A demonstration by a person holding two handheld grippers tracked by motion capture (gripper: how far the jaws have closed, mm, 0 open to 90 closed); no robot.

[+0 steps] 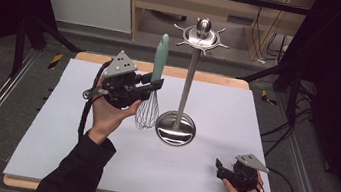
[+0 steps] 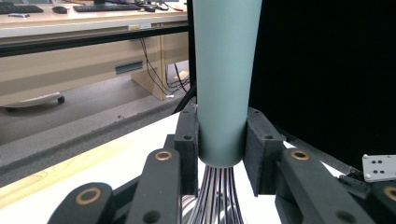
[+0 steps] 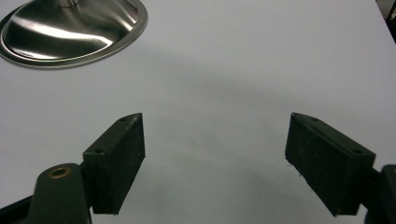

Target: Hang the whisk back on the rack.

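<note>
Nearest the high camera, at the bottom right of the white tabletop [image 1: 197,180], the right hand-held gripper [image 1: 220,167] rests low in the person's hand with its jaws spread apart and nothing between them. Its own view shows the two black pads [image 3: 116,161] standing well apart over bare white surface, with the polished round base of the utensil stand [image 3: 70,32] ahead at the upper left.

Farther up and to the left, the left hand-held gripper [image 1: 153,81] pinches the whisk [image 1: 158,69] by the lower end of its pale green handle. The left gripper view shows both pads pressed against the handle [image 2: 223,93] from either side, just above where the wires [image 2: 217,196] leave it.

The whisk's long axis stands close to vertical. Its handle points up, tapering to a rounded tip above the gripper, and its wire balloon [image 1: 147,113] hangs down. Whether the wires touch the tabletop cannot be told from the pictures.

The whisk is just to the left of the stand's upright pole [image 1: 187,86], apart from it, and its wire end hangs beside the stand's base [image 1: 175,129]. The handle's tip reaches nearly as high as the hook ring [image 1: 202,37] at the top of the stand
</note>
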